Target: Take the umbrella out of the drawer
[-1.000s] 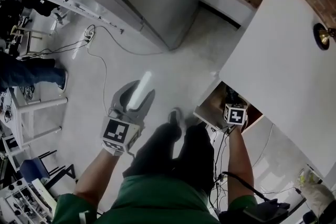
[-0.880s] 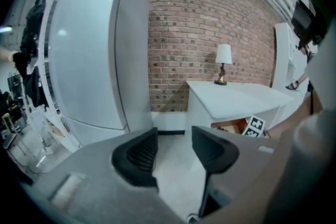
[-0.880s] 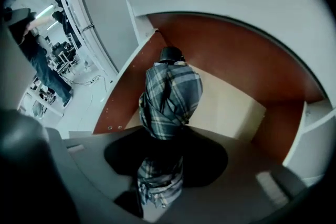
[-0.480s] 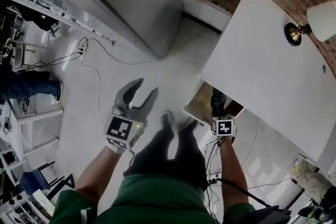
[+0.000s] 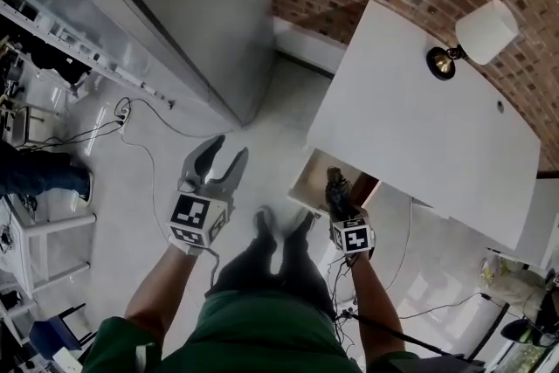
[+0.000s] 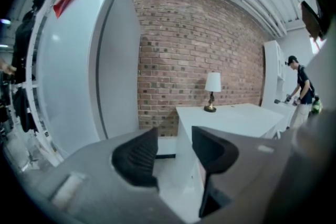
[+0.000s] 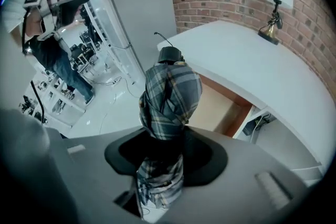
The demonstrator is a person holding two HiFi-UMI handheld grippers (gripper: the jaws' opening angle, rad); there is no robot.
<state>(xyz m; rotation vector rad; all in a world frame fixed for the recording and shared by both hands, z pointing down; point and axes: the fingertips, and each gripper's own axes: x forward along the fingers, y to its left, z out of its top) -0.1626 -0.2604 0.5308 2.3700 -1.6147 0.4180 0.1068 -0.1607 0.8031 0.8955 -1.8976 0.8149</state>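
Both grippers have risen since a second ago, and the white desk (image 5: 419, 127) now shows whole, lamp (image 5: 485, 31) included. Under the desk's front edge the drawer (image 5: 313, 179) stands open. Left of the desk, the left gripper (image 5: 215, 160) hangs empty with its jaws apart. At the desk's front, the right gripper (image 7: 164, 153) clamps the folded plaid umbrella (image 7: 169, 93), raised out of the drawer.
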